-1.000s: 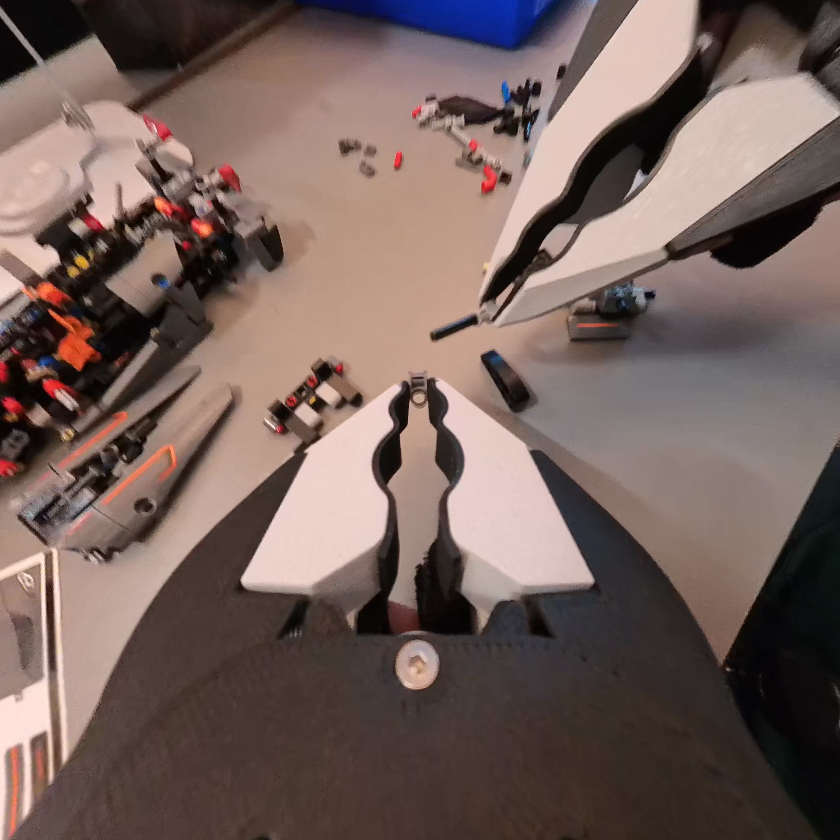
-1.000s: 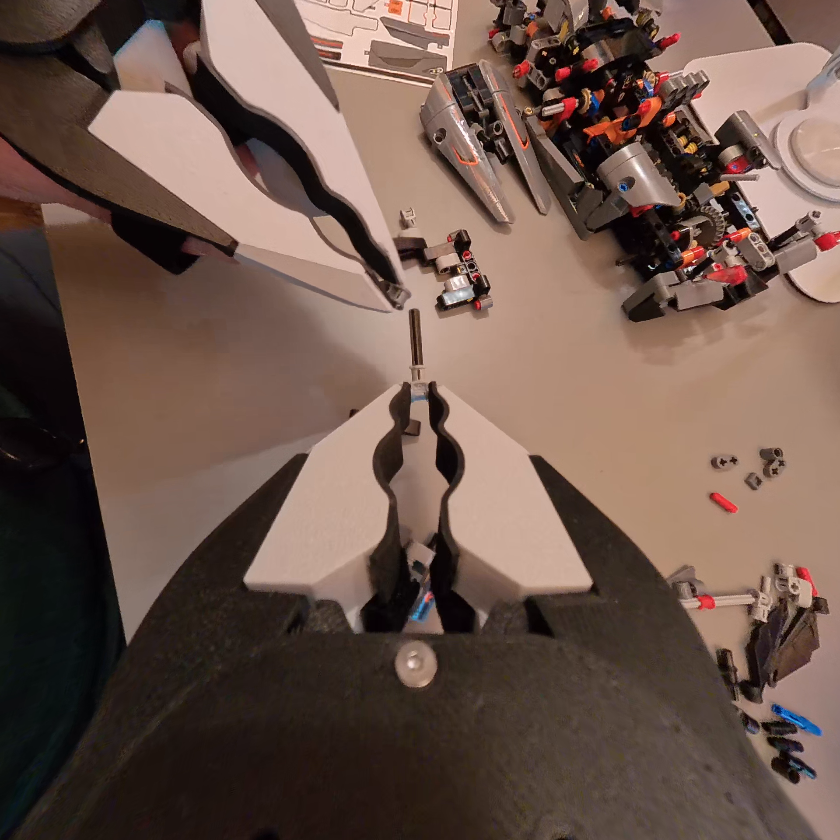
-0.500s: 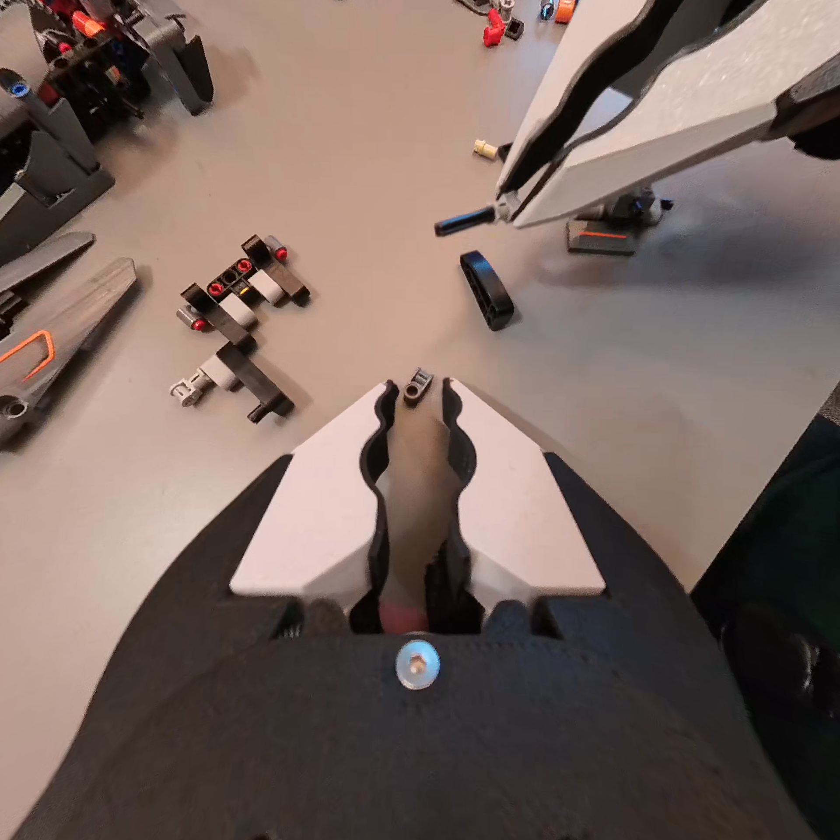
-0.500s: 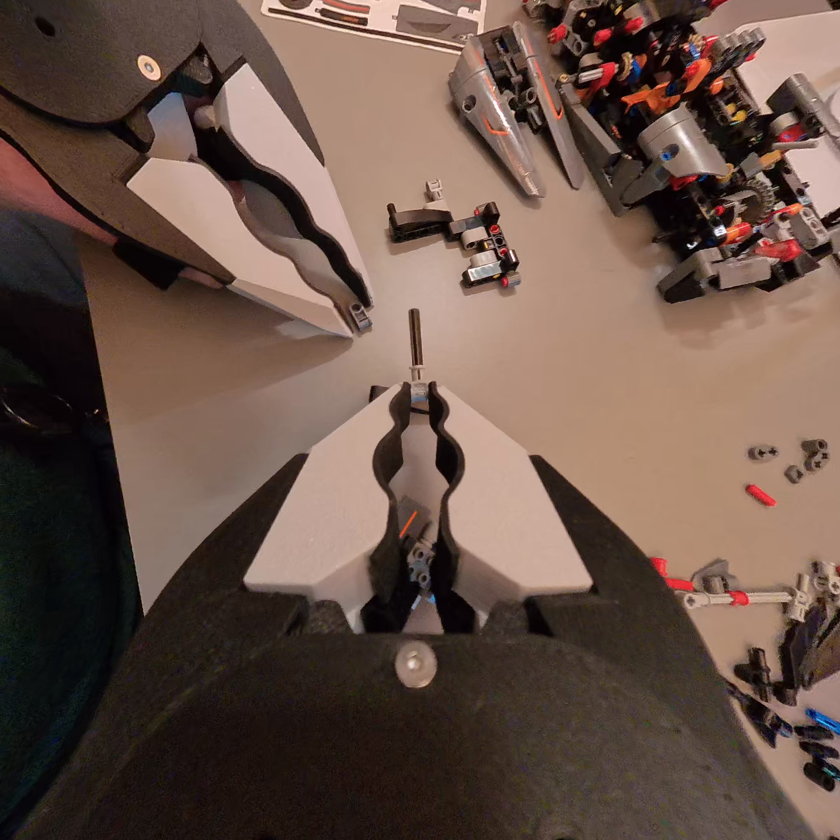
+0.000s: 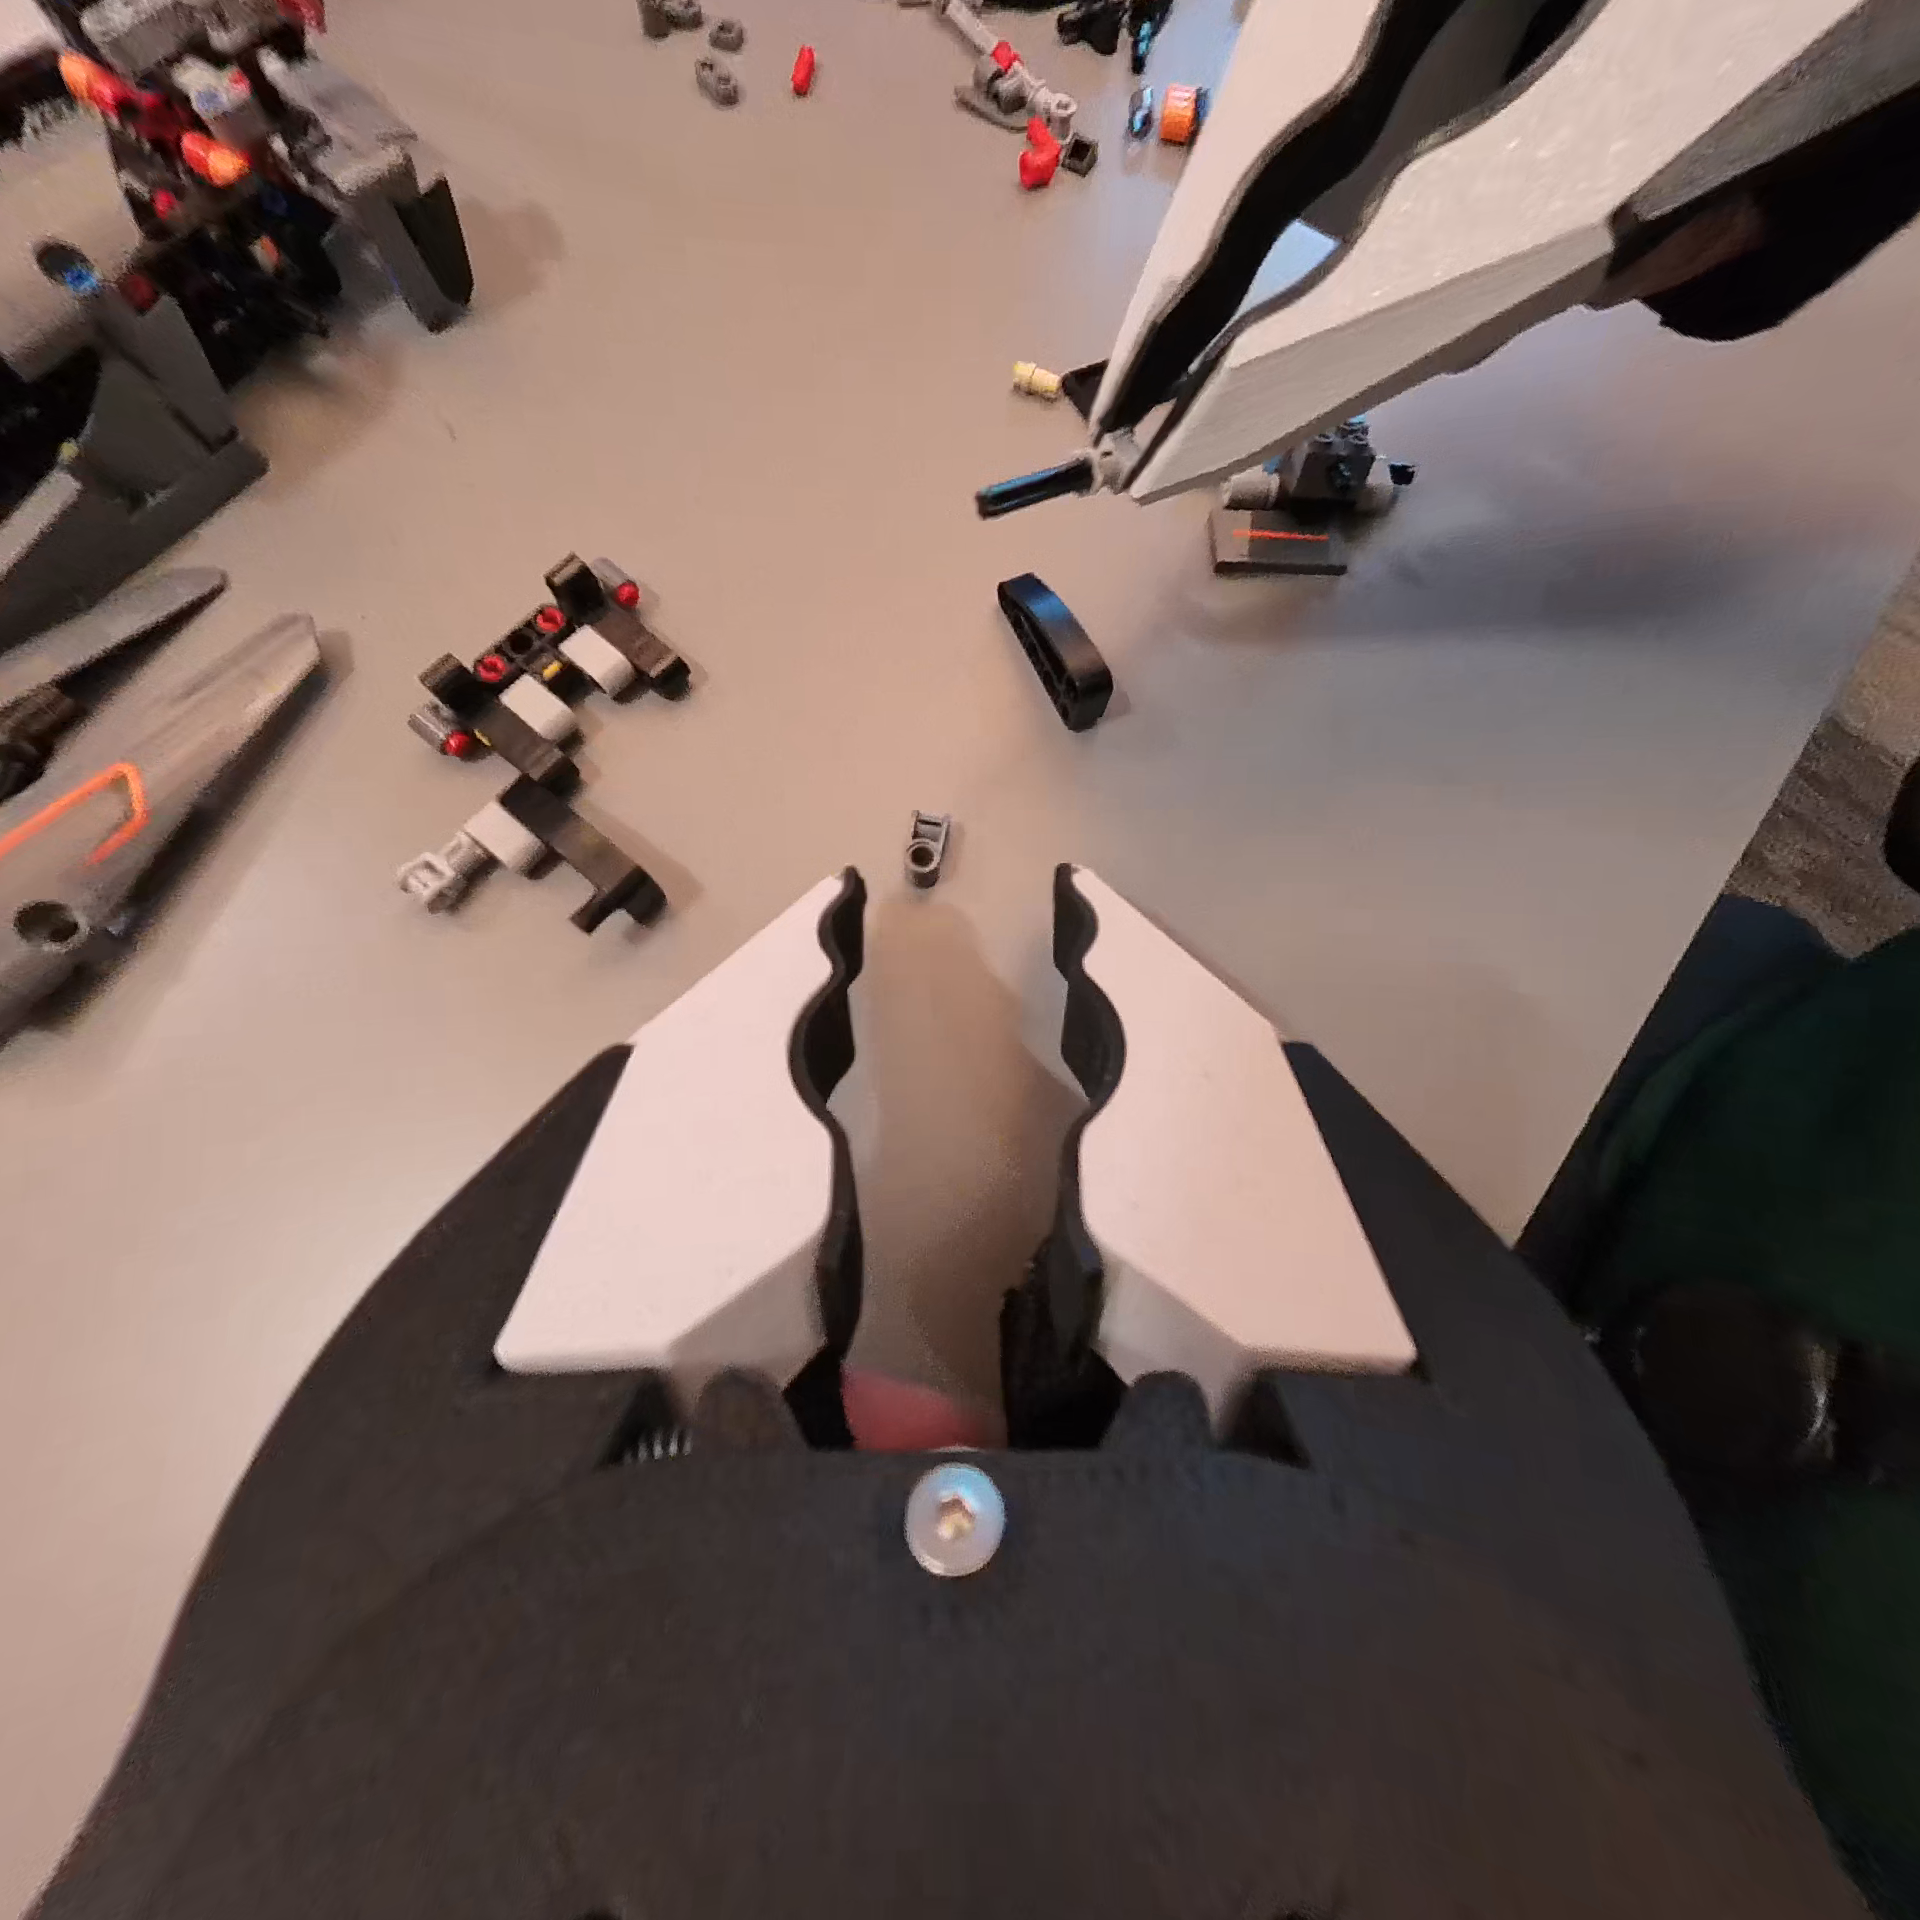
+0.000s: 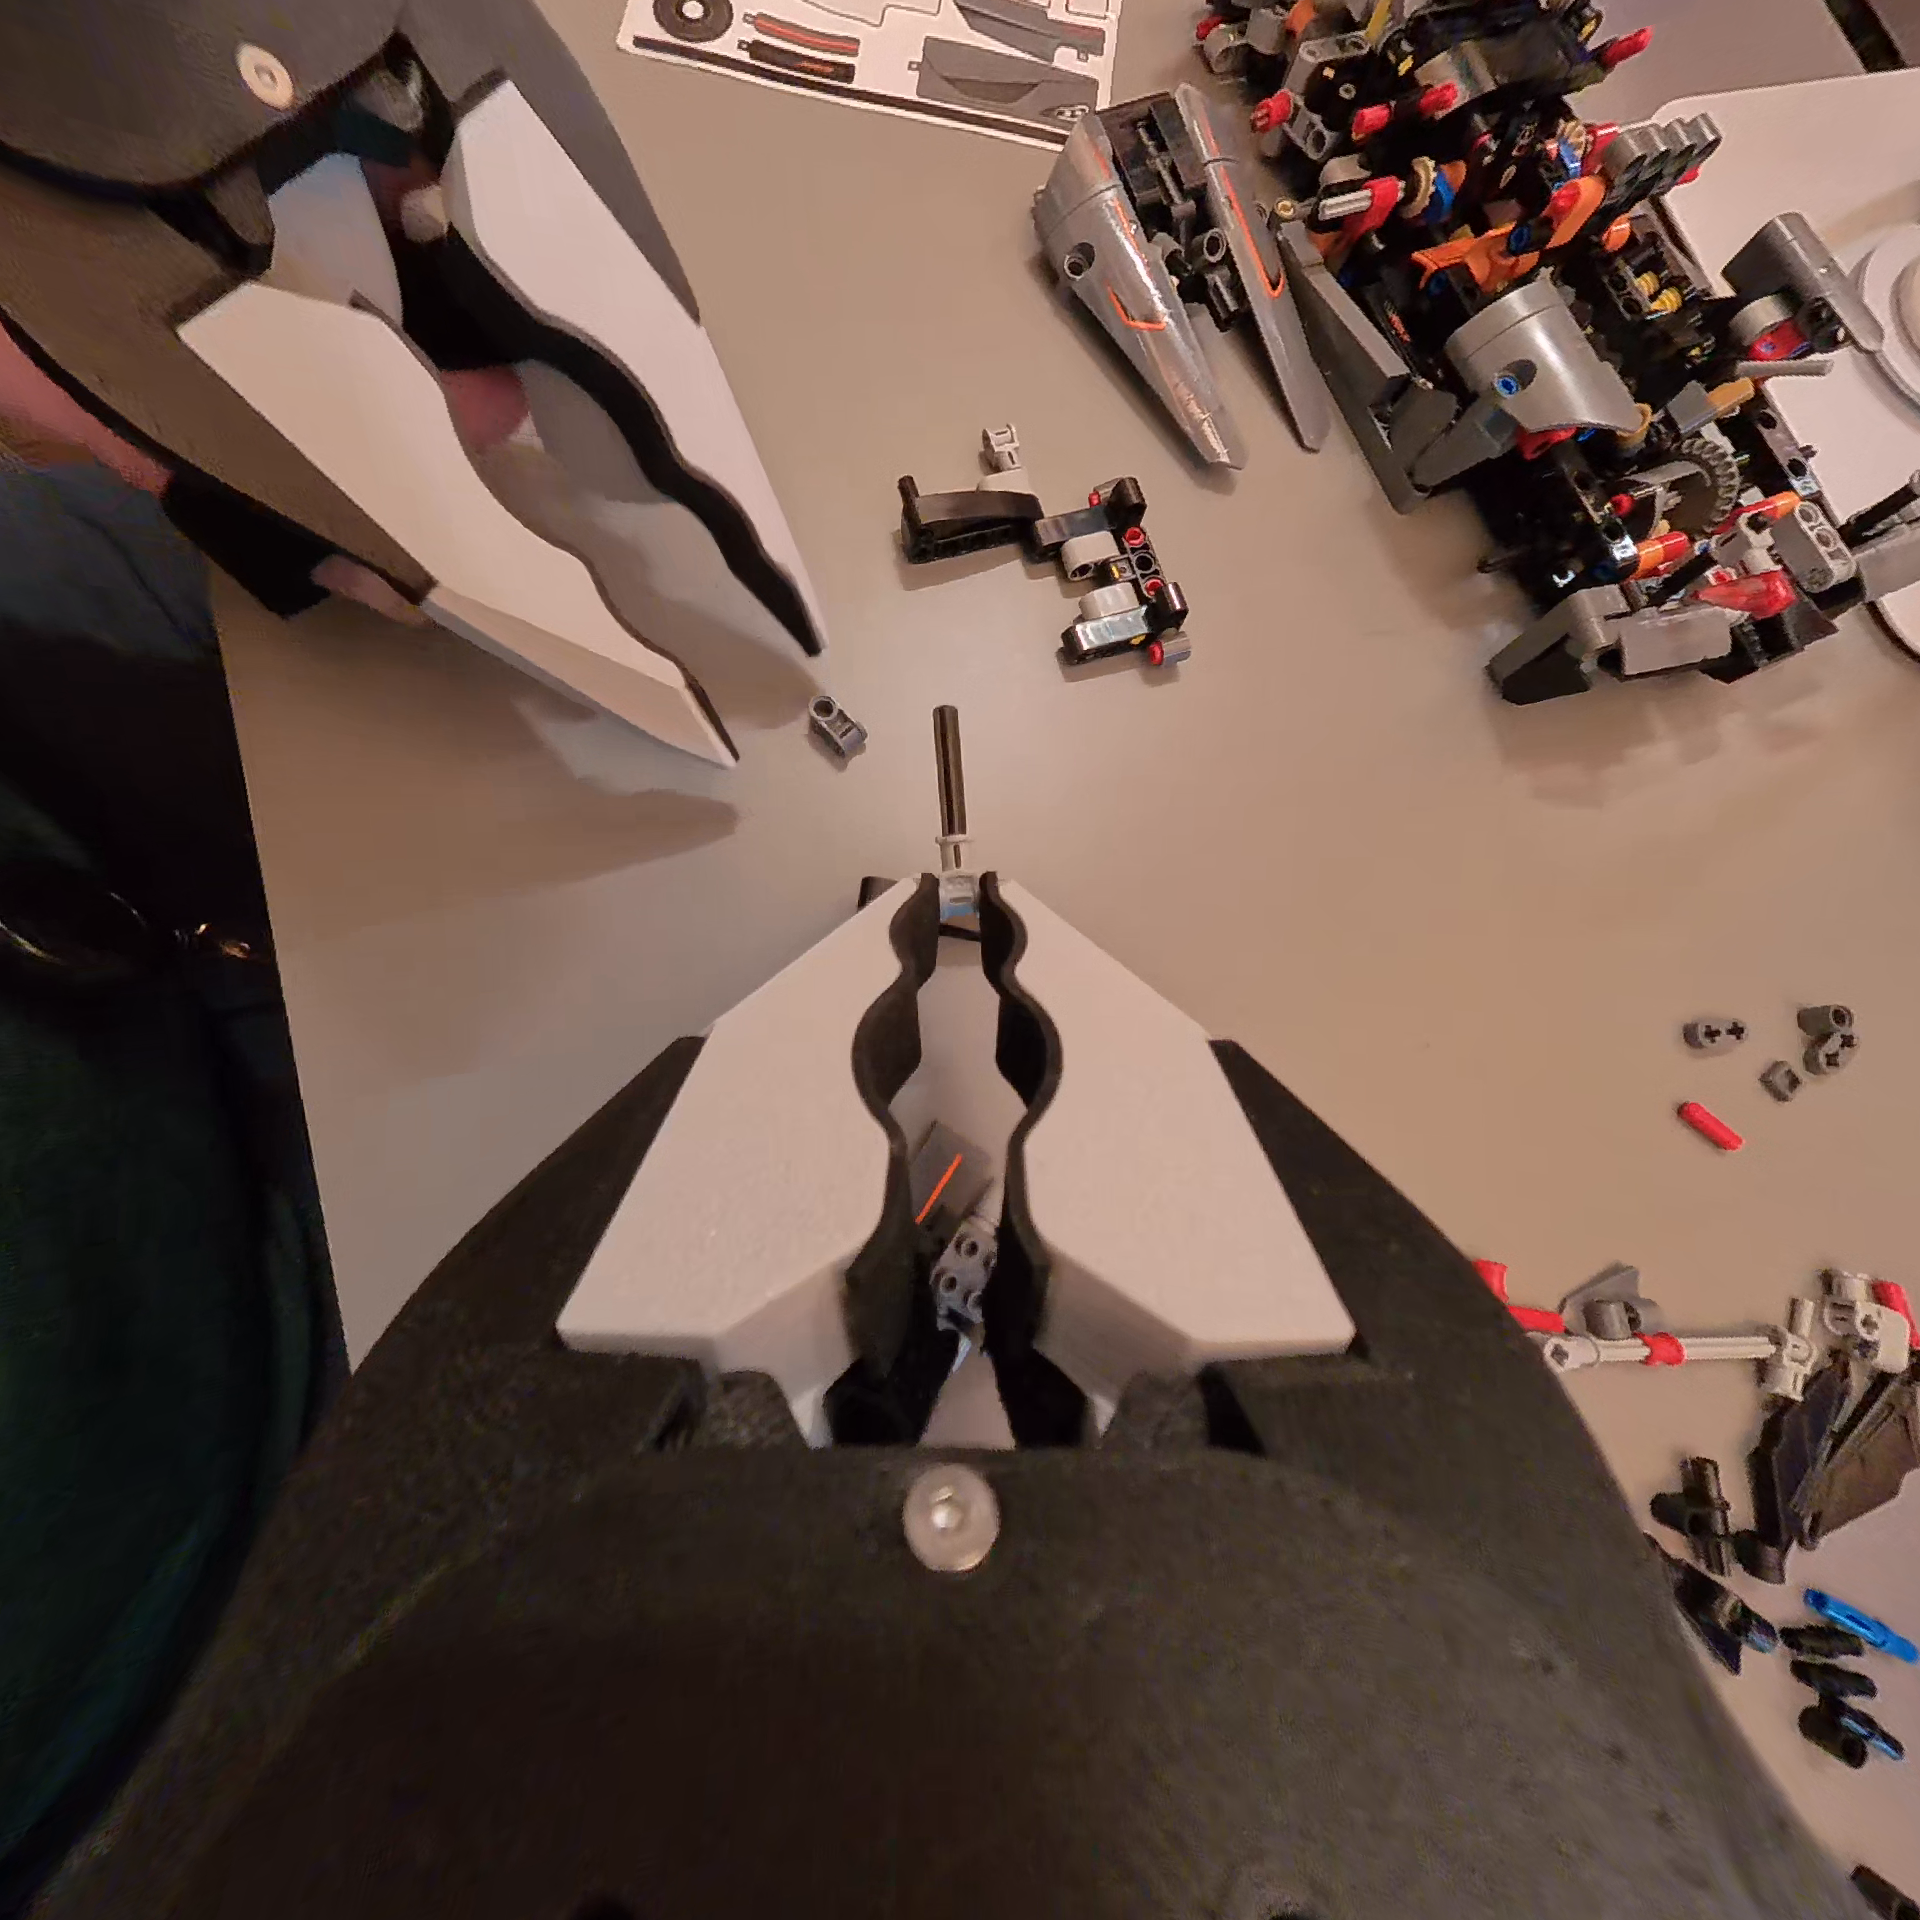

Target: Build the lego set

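My left gripper (image 5: 956,883) is open and empty. A small dark grey connector (image 5: 927,847) lies on the table just ahead of its tips; it also shows in the right wrist view (image 6: 836,721). My right gripper (image 6: 954,883) is shut on a light grey piece with a black axle (image 6: 948,764) sticking forward, held above the table; it shows in the left wrist view too (image 5: 1117,468). A black and grey sub-assembly (image 5: 551,707) lies to the left. The large lego model (image 6: 1558,343) stands at the far right of the right wrist view.
A black curved beam (image 5: 1055,649) lies between the grippers. A small grey block with an orange line (image 5: 1288,520) sits under the right gripper. Loose pins and connectors (image 6: 1766,1049) lie right. A sticker sheet (image 6: 883,42) lies far off. The table edge runs along the near side. My right fingertips sit around 8 centimeters from my left ones. The large lego model (image 6: 1558,343) is about equally far from each gripper, around 20 centimeters.
My left gripper opened and let the dark grey connector down onto the table, then drew back a little. The right gripper still holds the axle piece, nearly still.
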`<state>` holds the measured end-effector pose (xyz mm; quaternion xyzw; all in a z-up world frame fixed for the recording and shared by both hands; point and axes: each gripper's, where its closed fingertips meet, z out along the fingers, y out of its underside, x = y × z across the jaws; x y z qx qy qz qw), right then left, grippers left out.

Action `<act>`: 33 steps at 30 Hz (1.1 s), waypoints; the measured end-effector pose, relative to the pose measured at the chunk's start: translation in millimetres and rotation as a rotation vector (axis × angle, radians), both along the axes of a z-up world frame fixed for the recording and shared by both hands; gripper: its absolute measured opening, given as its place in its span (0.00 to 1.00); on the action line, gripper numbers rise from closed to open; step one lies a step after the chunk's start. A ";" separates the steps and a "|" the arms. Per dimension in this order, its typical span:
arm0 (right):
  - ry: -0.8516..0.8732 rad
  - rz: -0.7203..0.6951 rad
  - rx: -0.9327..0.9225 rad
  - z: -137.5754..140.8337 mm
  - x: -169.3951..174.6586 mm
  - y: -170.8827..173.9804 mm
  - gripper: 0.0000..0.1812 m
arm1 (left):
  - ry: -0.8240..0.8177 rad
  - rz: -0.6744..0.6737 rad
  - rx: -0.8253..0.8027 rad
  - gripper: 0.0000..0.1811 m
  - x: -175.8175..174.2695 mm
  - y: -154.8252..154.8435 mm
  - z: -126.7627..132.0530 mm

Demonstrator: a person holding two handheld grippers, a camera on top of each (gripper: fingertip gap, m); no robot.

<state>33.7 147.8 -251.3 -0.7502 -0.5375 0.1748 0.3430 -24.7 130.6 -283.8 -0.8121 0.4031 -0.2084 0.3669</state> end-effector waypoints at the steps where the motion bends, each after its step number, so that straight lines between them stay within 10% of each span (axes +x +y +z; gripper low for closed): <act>1: -0.004 -0.001 -0.001 -0.5 1.0 0.0 0.03 | 0.001 -0.024 0.020 0.20 -1.5 1.1 3.3; 12: -0.024 0.005 -0.002 -2.6 6.1 -4.4 0.03 | 0.226 -0.475 0.100 0.16 -3.9 5.2 -0.1; 33: -0.002 -0.014 -0.005 -2.2 15.3 -2.0 0.03 | 0.231 -0.344 0.015 0.16 5.2 4.7 -5.8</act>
